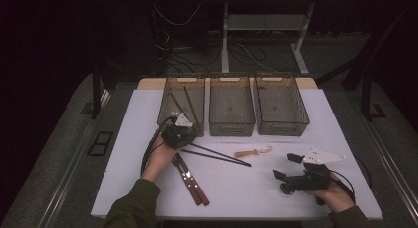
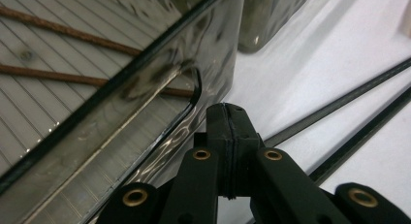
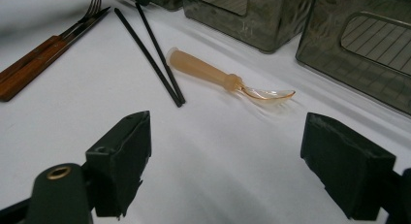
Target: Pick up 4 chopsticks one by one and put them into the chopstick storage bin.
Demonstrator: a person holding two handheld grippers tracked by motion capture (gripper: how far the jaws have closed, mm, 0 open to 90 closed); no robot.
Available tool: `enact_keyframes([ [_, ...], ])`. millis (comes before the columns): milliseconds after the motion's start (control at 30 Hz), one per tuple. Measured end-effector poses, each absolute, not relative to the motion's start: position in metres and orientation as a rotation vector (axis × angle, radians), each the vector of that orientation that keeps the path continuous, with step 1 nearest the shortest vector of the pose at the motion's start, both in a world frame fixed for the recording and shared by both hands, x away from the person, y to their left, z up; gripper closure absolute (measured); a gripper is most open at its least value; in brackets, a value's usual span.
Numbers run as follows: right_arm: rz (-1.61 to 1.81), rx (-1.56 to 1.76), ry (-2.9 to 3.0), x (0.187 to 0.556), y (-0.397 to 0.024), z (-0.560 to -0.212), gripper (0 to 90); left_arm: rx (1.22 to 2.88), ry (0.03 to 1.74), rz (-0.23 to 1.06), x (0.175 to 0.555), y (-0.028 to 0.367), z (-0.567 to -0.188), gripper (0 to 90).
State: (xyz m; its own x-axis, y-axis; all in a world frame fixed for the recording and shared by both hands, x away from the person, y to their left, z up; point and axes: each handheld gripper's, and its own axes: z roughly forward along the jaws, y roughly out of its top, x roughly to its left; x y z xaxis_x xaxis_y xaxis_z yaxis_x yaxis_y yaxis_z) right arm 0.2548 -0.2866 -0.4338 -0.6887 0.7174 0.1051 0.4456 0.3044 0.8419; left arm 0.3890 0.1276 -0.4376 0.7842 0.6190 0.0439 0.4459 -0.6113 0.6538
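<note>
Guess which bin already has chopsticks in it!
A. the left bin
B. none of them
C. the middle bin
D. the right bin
A: two brown chopsticks lie inside the left bin, while the middle bin and the right bin hold no chopsticks.

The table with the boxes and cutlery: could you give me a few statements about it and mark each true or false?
1. Three see-through boxes stand in a row at the far side of the table. True.
2. The left box holds a spoon. False: it holds brown chopsticks.
3. The left tongs are shut with nothing between them. True.
4. The right tongs grip the spoon. False: they are open, and the spoon lies on the table beyond them.
5. The black chopsticks lie on the table, outside the boxes. True.
6. The fork lies in the middle box. False: it lies on the table.
</note>
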Motion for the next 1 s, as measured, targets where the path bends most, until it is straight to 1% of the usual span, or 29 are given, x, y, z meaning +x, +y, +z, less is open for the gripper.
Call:
enact_keyframes([
  [267, 1.332, 1.055, 2.285, 0.255, -0.287, -0.434, 18.7, 2.362, 0.774, 0.313, 0.384, 0.127, -0.440, 89.2],
  [300, 1.332, 1.055, 2.285, 0.255, -0.287, -0.433, 18.7, 2.371, 0.752, 0.313, 0.384, 0.128, -0.440, 89.2],
  [333, 1.333, 1.053, 2.285, 0.254, -0.287, -0.433, 18.7, 2.363, 0.773, 0.299, 0.381, 0.128, -0.440, 89.2],
  [433, 1.333, 1.054, 2.284, 0.254, -0.287, -0.433, 18.7, 2.372, 0.765, 0.286, 0.378, 0.128, -0.439, 89.2],
  [467, 1.334, 1.055, 2.284, 0.254, -0.287, -0.433, 18.7, 2.390, 0.736, 0.293, 0.378, 0.129, -0.438, 89.2],
  [700, 1.329, 1.053, 2.284, 0.254, -0.287, -0.433, 18.7, 2.390, 0.725, 0.265, 0.371, 0.130, -0.438, 89.1],
  [867, 1.331, 1.054, 2.281, 0.254, -0.287, -0.433, 18.7, 2.335, 0.774, 0.291, 0.369, 0.138, -0.432, 89.1],
  [1000, 1.330, 1.054, 2.284, 0.254, -0.287, -0.433, 18.7, 2.338, 0.809, 0.337, 0.369, 0.154, -0.430, 89.1],
])
